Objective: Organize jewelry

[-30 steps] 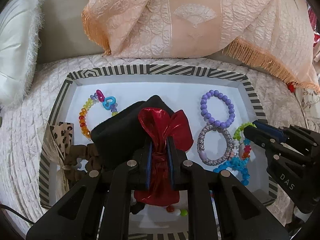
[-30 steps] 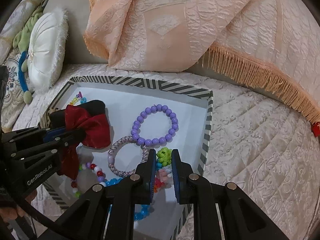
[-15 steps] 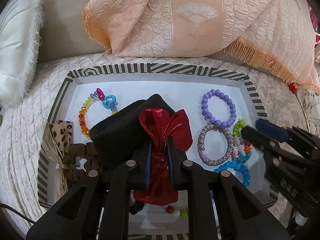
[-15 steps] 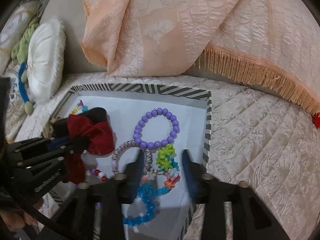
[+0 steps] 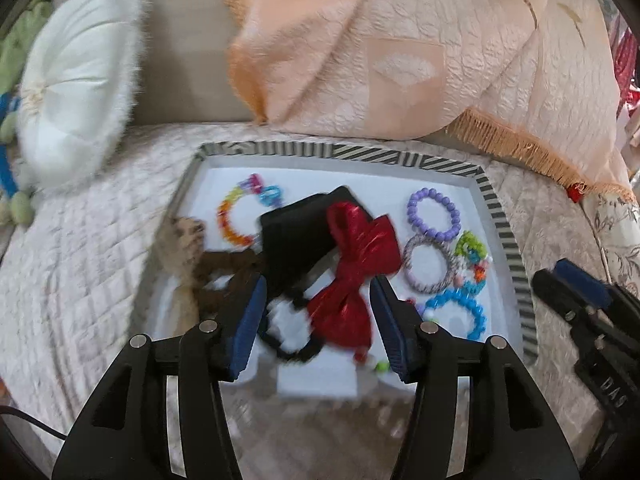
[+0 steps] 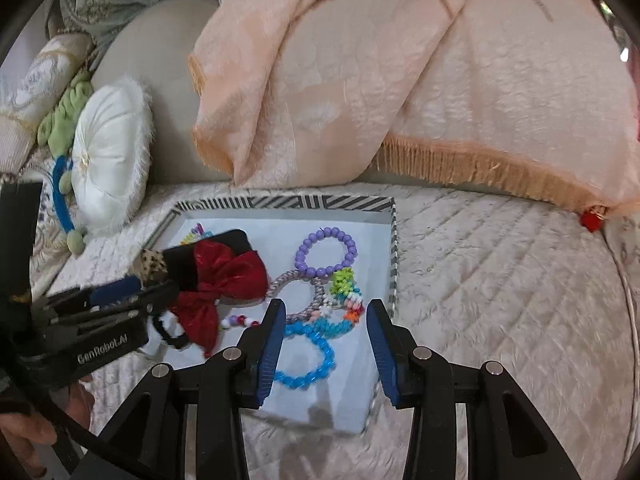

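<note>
Left gripper (image 5: 318, 320): jaws spread wide, grasping nothing
Right gripper (image 6: 326, 344): jaws apart, empty
Shiny red fabric bow (image 5: 354, 268): lying in striped-rim white tray (image 5: 496, 208), beside purple bead bracelet (image 5: 434, 214)

Bow (image 5: 354, 264) lies in tray (image 5: 498, 216), bracelets (image 5: 434, 214) to its right.

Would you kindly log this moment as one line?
left gripper: open, above red bow | right gripper: open, above blue bracelet | tray: jewelry inside

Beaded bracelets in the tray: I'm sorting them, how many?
4: purple bracelet by the far right wall, multicolour bracelet nearer, blue bracelet nearest, rainbow bracelet far left. Loose beads under the red bow may be another.
</note>
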